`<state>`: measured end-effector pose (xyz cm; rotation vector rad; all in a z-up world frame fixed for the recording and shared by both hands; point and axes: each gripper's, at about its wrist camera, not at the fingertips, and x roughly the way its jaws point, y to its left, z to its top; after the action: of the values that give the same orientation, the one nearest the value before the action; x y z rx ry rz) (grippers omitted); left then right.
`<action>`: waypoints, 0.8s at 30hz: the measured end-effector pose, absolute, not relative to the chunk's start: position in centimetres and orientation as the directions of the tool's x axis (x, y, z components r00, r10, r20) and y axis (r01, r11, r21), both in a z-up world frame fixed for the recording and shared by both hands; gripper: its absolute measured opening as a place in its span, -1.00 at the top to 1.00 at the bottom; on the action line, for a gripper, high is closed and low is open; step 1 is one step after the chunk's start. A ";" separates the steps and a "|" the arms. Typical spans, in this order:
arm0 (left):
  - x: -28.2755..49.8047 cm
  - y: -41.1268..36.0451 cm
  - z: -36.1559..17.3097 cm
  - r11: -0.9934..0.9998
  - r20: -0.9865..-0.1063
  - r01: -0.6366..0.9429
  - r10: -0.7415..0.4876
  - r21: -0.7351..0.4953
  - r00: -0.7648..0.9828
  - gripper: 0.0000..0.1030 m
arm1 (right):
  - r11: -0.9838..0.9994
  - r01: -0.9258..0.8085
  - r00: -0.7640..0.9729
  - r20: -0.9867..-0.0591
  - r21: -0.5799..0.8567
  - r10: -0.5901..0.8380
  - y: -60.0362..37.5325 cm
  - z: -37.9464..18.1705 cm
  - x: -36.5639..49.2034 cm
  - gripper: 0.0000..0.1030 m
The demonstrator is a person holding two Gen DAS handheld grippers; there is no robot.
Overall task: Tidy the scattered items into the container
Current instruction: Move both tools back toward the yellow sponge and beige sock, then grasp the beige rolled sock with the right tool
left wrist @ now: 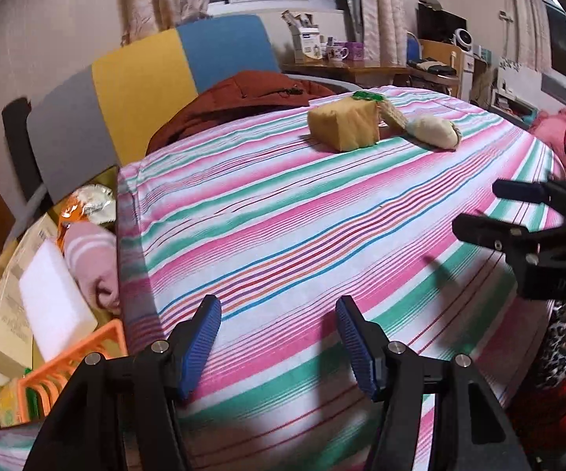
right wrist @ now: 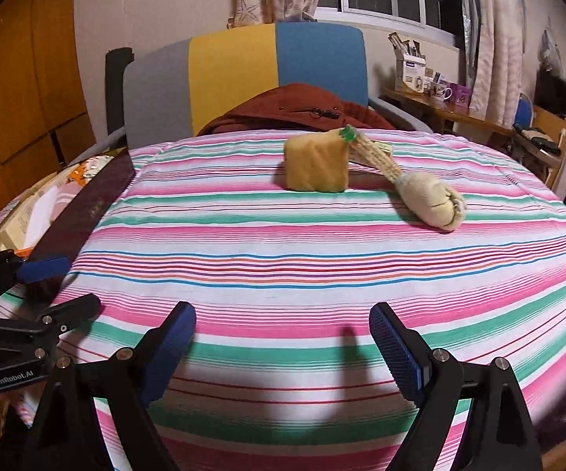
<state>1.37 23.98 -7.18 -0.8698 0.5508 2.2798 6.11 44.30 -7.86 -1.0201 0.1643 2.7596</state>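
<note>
We hold both tools low over the striped cloth (right wrist: 283, 259). Left gripper (left wrist: 279, 310) — jaws spread, nothing between them. Right gripper (right wrist: 283, 322) — likewise wide and empty. Far across the cloth a yellow sponge (right wrist: 316, 167) sits touching a knitted brush (right wrist: 412, 182). The box (left wrist: 47, 314) at the cloth's left edge already holds a white block (left wrist: 53, 294) and a pink cloth (left wrist: 92, 259).

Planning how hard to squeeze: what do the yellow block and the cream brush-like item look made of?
The yellow block looks like soft matte sponge or foam: rounded, slightly sagging edges, no shine. The cream brush-like item seems a woven natural fibre, perhaps loofah: its handle shows coarse weave and its head is puffy. Neither is certain.
</note>
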 end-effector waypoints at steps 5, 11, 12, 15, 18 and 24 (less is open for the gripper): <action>1.3 24.8 -7.6 -0.709 -0.685 -0.682 0.408 0.179 -0.604 -0.33 | -0.961 -0.275 -0.726 -0.653 -0.014 0.217 45.5 -7.4 5.7 -0.76; 1.4 25.8 -8.2 -0.691 -0.667 -0.700 0.437 0.181 -0.604 -0.41 | -0.957 -0.279 -0.716 -0.680 0.074 0.156 48.3 -6.3 5.2 -0.55; 1.3 25.8 -8.2 -0.692 -0.667 -0.702 0.443 0.170 -0.599 -0.41 | -0.955 -0.278 -0.711 -0.691 0.102 0.133 48.9 -6.1 5.2 -0.55; 0.6 25.4 -8.4 -0.696 -0.678 -0.711 0.474 0.102 -0.561 -0.41 | -0.951 -0.276 -0.698 -0.710 0.138 0.099 50.1 -5.7 5.1 -0.55; 0.1 24.7 -8.6 -0.702 -0.682 -0.712 0.509 0.025 -0.526 -0.42 | -0.951 -0.273 -0.680 -0.729 0.144 0.085 51.4 -5.3 4.7 -0.55; 0.3 24.8 -8.7 -0.702 -0.676 -0.712 0.512 0.026 -0.530 -0.43 | -0.960 -0.269 -0.619 -0.776 0.072 0.116 53.9 -3.7 2.9 -0.56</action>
<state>0.32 24.75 -8.68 -0.8524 0.3904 2.2262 2.86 53.94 -3.65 -1.2442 0.2675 2.6349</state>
